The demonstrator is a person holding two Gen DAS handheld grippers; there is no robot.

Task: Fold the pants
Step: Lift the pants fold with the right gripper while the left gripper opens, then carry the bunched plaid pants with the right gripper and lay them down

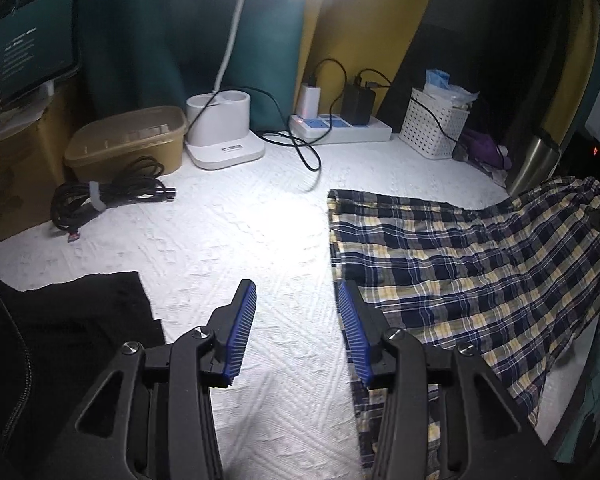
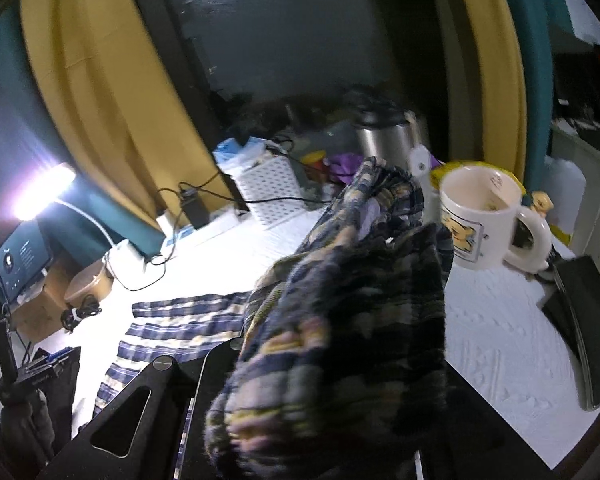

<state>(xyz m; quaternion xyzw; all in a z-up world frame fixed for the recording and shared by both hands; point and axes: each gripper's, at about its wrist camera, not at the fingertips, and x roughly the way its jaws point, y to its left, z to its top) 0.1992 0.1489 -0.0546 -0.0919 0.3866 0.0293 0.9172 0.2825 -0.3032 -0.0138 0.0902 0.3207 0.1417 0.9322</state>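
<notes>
Plaid pants [image 1: 472, 264] beside parted left tongs [image 1: 298, 300].

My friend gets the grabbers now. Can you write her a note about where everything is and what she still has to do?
Left gripper: fingers apart, nothing between them, over the white cover beside the plaid pants.
Right gripper: its fingers are hidden under a bunched wad of the plaid pants, which looks gripped and lifted off the cover.
Pants: one end lies flat on the cover, the other is raised by the right gripper, close to the mug.
Done: one end picked up. No finished fold shows.
Left: carry the lifted end over the flat part, lay it down, smooth it, avoid the mug.
</notes>
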